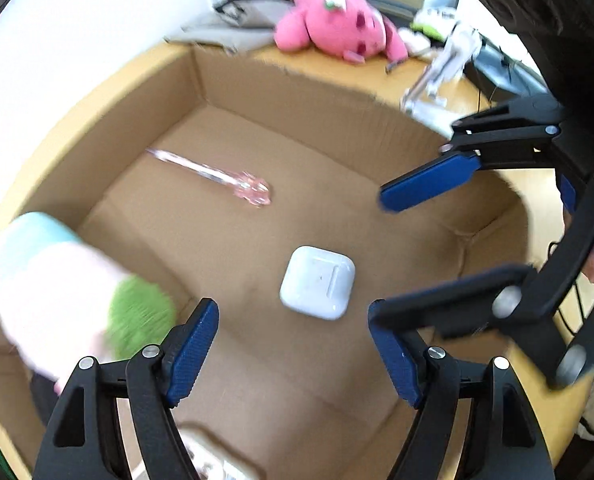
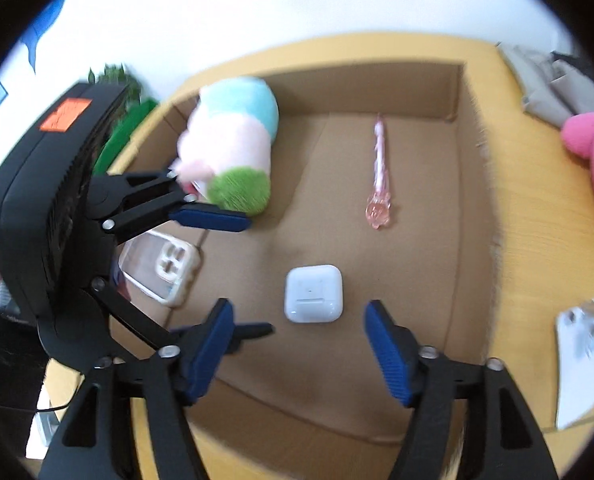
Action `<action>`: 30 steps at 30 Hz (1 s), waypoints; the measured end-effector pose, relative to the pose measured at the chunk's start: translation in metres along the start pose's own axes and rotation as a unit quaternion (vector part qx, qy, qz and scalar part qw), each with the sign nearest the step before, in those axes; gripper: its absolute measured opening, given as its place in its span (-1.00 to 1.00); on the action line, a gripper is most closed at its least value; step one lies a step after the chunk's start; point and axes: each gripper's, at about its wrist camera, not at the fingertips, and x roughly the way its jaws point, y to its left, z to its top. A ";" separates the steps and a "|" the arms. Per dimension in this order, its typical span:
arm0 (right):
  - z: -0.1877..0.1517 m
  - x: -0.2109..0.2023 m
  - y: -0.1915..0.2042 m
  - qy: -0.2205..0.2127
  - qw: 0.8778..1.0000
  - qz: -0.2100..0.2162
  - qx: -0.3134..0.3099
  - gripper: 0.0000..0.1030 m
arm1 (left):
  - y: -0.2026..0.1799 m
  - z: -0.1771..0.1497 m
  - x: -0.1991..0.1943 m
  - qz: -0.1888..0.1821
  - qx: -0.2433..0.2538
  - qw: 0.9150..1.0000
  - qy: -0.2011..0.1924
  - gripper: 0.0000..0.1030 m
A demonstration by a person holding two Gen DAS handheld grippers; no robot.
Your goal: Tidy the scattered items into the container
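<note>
Hovering over the open brown cardboard box (image 2: 473,184), left gripper (image 1: 293,344) & right gripper (image 2: 299,350) both spread wide, holding nothing. Inside on box floor: white rounded earbud case (image 2: 313,294), pink translucent pen (image 2: 379,176), pastel plush toy (image 2: 233,144), clear phone case (image 2: 161,270). Pink plush (image 1: 333,20) lies outside on wooden desk (image 2: 545,216).

Open cardboard box (image 2: 473,208) on wooden table (image 2: 545,216), white earbud case (image 2: 313,294) at centre, pink pen (image 2: 380,176) toward one o'clock, pastel plush (image 2: 233,148) at eleven o'clock, phone case (image 2: 165,272) at nine o'clock, right gripper (image 2: 299,356) spread wide at six o'clock.

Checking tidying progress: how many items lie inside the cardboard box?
4: pastel plush toy in the corner, clear phone case beside it, pink glass wand, white earbuds case centre. More may be hidden.
</note>
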 end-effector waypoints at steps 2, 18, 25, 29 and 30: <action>-0.011 -0.023 0.011 -0.039 0.999 -0.008 0.002 0.52 | 0.000 -0.012 -0.023 0.016 -0.016 0.999 -0.028 0.64; -0.075 -0.015 0.069 -0.240 0.960 -0.143 0.021 0.64 | 0.035 -0.190 -0.093 0.203 -0.319 0.910 -0.172 0.99; -0.082 0.011 0.076 -0.239 0.951 -0.194 -0.014 0.79 | 0.024 -0.193 -0.081 0.273 -0.327 0.880 -0.208 0.99; -0.086 0.015 0.074 -0.260 0.945 -0.195 -0.019 0.82 | 0.023 -0.194 -0.077 0.302 -0.329 0.865 -0.229 0.99; -0.087 0.015 0.074 -0.264 0.944 -0.197 -0.018 0.84 | 0.022 -0.193 -0.076 0.312 -0.326 0.861 -0.234 1.00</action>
